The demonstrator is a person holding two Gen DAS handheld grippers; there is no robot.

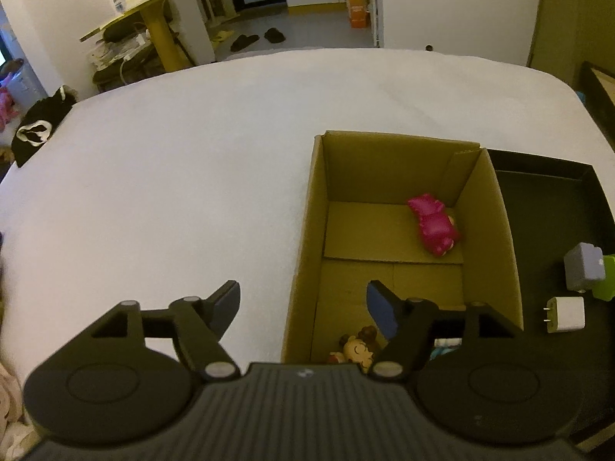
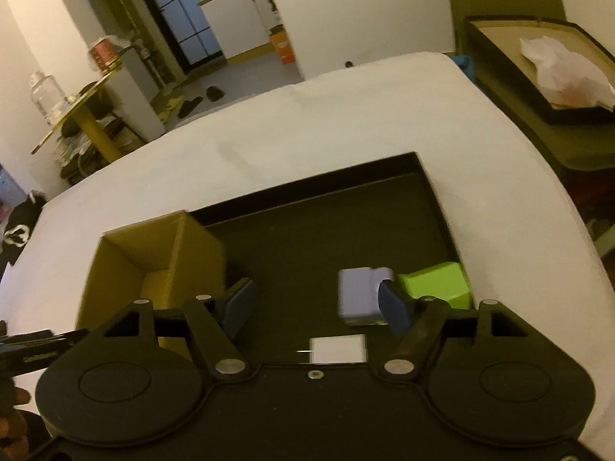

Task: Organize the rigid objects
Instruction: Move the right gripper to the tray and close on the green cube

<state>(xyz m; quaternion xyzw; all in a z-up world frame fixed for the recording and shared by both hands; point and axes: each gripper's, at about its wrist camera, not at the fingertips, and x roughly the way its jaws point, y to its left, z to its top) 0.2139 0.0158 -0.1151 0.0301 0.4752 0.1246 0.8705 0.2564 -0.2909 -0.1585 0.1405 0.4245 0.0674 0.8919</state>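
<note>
My left gripper (image 1: 303,299) is open with nothing between its fingers, and it straddles the near left wall of an open cardboard box (image 1: 307,230). In the box lie a pink toy (image 1: 434,226) and, at the near end, a small figurine (image 1: 359,349). To its right, a black tray (image 1: 557,199) holds a lilac-grey charger block (image 1: 582,271), a green block (image 1: 607,276) and a white plug (image 1: 567,314). My right gripper (image 2: 317,299) hangs open over the tray (image 2: 326,199). The lilac block (image 2: 355,296) lies just inside its right finger, untouched. The green block (image 2: 438,284) and white plug (image 2: 338,349) lie close by.
Box and tray stand side by side on a wide white surface (image 1: 173,173). A black garment (image 1: 36,130) lies at its far left edge. Beyond its right edge stands another dark tray with white paper (image 2: 561,73). A yellow table (image 1: 153,11) stands in the room behind.
</note>
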